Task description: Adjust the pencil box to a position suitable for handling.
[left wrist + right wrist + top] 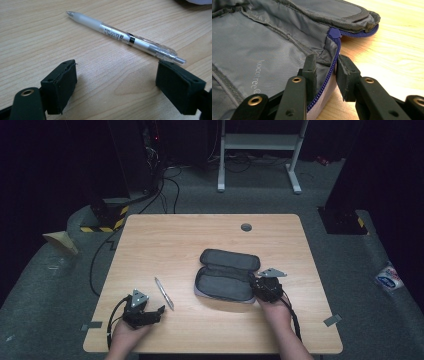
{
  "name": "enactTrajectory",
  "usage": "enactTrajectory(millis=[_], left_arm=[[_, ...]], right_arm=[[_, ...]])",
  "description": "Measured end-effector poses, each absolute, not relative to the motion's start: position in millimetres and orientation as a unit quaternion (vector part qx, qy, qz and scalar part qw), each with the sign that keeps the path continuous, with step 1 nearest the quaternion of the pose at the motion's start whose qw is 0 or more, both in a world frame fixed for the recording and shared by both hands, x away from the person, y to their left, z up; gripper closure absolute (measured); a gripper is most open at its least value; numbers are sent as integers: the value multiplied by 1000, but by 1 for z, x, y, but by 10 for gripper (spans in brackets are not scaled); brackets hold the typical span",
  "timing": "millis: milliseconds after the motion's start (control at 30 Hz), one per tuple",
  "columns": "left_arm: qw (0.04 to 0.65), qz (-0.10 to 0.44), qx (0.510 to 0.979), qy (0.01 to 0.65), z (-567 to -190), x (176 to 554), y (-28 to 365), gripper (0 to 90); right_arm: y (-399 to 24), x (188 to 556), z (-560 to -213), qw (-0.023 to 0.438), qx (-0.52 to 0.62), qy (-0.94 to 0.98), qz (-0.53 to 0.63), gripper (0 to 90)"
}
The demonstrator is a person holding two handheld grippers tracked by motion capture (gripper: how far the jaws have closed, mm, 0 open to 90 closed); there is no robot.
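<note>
High view: pencil case [227, 275] lies unzipped at frame centre on bench [200, 235], long axis left-right, lid flap toward top; right hand-held gripper [261, 285] at its right end, probably to steady it. Pen [164, 293] lower left, tip toward upper left

Left gripper view: left hand-held gripper [116, 85] wide open, empty; pen [125, 37] just beyond jaws, diagonal, tip upper left

Right gripper view: right hand-held gripper [325, 75] jaws narrow, straddling blue zipper edge [329, 82]; full clamp unclear
</note>
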State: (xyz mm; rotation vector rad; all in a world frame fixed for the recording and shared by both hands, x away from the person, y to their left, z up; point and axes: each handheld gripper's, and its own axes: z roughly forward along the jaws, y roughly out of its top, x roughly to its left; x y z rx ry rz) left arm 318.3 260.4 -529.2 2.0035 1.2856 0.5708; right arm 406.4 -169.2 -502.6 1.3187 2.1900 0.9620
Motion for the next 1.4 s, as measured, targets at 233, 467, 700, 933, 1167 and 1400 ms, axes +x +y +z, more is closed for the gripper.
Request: enactTrajectory(millis=[233, 467, 700, 933, 1167, 1400], left_arm=[[339, 219, 771, 493, -529, 318, 261, 174], [338, 219, 771, 493, -529, 318, 261, 174], [340, 219, 770, 494, -529, 318, 260, 174], [340, 219, 770, 494, -529, 318, 260, 174], [340, 219, 770, 494, -529, 318, 260, 174], [339, 219, 770, 494, -529, 318, 260, 174]], right_arm=[[-165, 405, -503, 199, 470, 787, 346, 711], [-160, 403, -503, 201, 463, 791, 346, 698], [-160, 402, -502, 202, 463, 792, 344, 688], [-162, 402, -500, 203, 466, 787, 350, 656], [-172, 395, -487, 213, 467, 775, 370, 581], [-186, 387, -480, 219, 469, 767, 378, 568]])
